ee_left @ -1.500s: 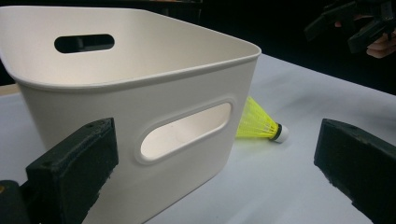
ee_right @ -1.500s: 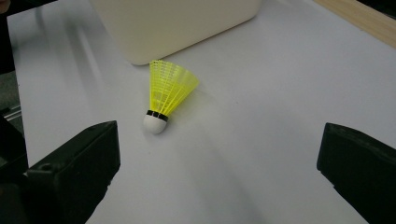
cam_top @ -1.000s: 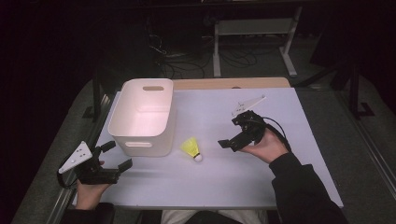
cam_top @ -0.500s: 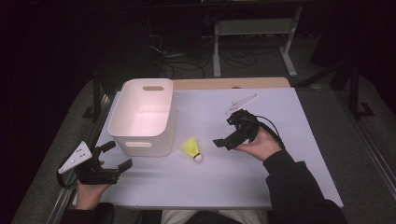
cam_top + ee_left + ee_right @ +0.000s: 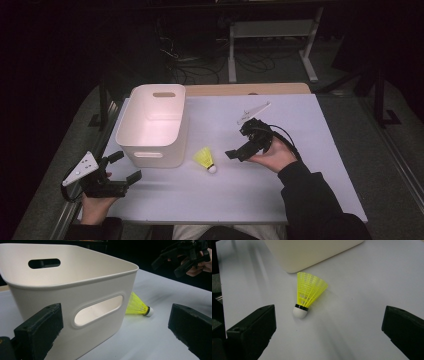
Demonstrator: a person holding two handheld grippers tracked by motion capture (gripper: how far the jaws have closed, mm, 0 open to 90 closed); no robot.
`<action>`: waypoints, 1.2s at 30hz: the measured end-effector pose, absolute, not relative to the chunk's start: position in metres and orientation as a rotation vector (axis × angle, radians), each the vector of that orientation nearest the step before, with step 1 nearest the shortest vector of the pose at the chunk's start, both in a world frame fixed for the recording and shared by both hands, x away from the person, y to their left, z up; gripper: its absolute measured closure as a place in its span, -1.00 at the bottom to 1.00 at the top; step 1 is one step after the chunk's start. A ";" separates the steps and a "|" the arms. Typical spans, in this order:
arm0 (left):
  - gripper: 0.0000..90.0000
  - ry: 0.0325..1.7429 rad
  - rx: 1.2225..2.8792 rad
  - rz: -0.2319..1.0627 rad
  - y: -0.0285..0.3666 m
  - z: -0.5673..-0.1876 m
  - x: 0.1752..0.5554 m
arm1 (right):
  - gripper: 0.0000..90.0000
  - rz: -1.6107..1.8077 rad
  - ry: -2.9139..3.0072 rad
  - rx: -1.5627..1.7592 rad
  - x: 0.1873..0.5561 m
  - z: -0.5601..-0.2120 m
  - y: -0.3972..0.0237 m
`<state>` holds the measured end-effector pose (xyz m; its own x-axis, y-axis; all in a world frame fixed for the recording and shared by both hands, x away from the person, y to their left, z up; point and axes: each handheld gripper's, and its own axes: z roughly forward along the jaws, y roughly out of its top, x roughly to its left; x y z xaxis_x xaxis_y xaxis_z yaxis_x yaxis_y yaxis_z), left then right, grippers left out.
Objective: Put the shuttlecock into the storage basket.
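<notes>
I read this as the approach step: my right gripper [image 5: 235, 152] hangs just off the table [image 5: 300, 190] with its jaws spread wide and nothing between them, pointed at the yellow shuttlecock [image 5: 205, 160], which lies on its side near the middle of the table, at about 9 o'clock from that gripper and just beside the near right corner of the white bin [image 5: 152, 125], apart from it as far as I can judge. In the right gripper view the shuttlecock [image 5: 308, 296] sits ahead of the jaws and left of the gap's centre, white rounded cork toward me, flared skirt pointing away to about 1 o'clock. My next move, I think, is to shift the gripper left until the gap straddles the shuttlecock, then lower and close gently. The skirt is a thin ribbed plastic lattice, light and springy, so I expect it to flex or skid on the smooth matte table top; the cork with its black band looks like the firmer place to pinch. The bin is smooth, glossy plastic with rounded corners and oval handle slots, and looks empty. My left gripper [image 5: 125, 167] rests at the table's 7 o'clock corner, jaws also spread and empty, facing the bin's [image 5: 75, 290] near wall.
</notes>
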<state>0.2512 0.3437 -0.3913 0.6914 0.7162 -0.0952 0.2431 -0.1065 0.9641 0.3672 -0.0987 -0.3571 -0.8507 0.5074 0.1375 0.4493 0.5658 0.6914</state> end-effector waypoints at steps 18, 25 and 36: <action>-1.00 0.783 1.673 0.478 0.344 -0.391 0.251 | -1.00 1.133 2.756 0.829 0.372 -0.371 -0.083; -1.00 0.782 1.674 0.477 0.344 -0.391 0.251 | -1.00 1.116 2.783 0.819 0.373 -0.377 -0.077; -1.00 0.781 1.674 0.478 0.344 -0.391 0.251 | -1.00 1.087 2.825 0.812 0.374 -0.389 -0.067</action>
<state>0.2512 0.3438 -0.3913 0.6935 0.7143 -0.0941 0.2420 -0.1079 0.9643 0.3736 -0.0672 -0.3886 -0.8658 0.4699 0.1722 0.4642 0.6253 0.6273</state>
